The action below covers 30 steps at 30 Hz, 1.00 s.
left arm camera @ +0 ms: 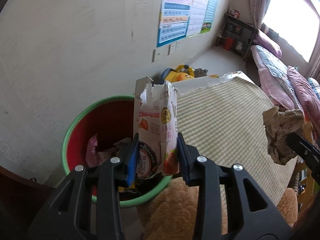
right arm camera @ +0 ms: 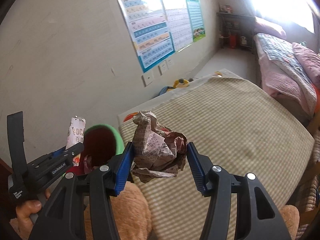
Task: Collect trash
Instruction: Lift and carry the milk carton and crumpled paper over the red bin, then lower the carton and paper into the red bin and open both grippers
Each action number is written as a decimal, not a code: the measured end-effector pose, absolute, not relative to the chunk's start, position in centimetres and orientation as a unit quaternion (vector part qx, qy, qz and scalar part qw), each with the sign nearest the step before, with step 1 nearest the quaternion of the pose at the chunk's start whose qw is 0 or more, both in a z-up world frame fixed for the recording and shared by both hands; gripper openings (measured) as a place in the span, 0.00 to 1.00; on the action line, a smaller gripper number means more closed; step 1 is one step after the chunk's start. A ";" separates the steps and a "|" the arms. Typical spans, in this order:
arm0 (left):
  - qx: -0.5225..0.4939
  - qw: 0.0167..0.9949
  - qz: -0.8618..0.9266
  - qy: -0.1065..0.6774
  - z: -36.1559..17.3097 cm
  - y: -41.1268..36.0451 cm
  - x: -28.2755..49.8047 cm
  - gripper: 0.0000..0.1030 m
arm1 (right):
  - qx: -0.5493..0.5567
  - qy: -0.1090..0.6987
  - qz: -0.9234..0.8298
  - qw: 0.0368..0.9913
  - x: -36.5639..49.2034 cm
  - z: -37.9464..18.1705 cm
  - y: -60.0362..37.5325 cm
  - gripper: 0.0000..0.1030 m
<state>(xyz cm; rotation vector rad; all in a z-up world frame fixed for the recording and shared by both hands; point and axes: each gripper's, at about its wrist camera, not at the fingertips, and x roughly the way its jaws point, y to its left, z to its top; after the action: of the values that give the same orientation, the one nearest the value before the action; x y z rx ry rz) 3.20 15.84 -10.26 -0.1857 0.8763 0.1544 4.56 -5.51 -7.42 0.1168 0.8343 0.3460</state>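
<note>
My left gripper (left arm camera: pixel 158 156) is shut on a torn strawberry snack box (left arm camera: pixel 156 128), held upright over the near rim of a red bin with a green rim (left arm camera: pixel 80 124). The bin holds several wrappers. My right gripper (right arm camera: pixel 160 164) is shut on a crumpled ball of printed paper (right arm camera: pixel 158 154), above the striped mat. In the right wrist view the left gripper (right arm camera: pixel 66 154) and its snack box (right arm camera: pixel 76 134) sit at the left beside the bin (right arm camera: pixel 116 140), with a hand below. The paper ball (left arm camera: pixel 280 134) also shows at the right of the left wrist view.
A striped green-and-cream mat (right arm camera: pixel 230 132) covers a raised surface right of the bin. An orange plush toy (left arm camera: pixel 176 210) lies below the grippers. Yellow toys (left arm camera: pixel 184 73) sit by the wall, a bed with pink bedding (left arm camera: pixel 280 80) stands at the right.
</note>
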 end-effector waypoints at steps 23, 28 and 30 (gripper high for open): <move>-0.121 0.876 0.123 0.450 -13.1 21.9 2.8 0.33 | 0.023 0.413 0.242 0.878 6.3 -7.8 2.7 0.51; -0.127 0.871 0.121 0.458 -13.8 22.3 2.9 0.33 | 0.022 0.418 0.242 0.875 6.6 -8.2 2.9 0.51; -0.130 0.868 0.121 0.464 -14.3 22.5 3.1 0.33 | 0.022 0.419 0.242 0.875 6.7 -8.3 3.0 0.51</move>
<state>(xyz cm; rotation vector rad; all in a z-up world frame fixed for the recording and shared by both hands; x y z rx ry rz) 3.05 22.51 -14.31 -0.2720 0.9709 0.2537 6.74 3.01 -8.34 0.0452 0.8754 0.5057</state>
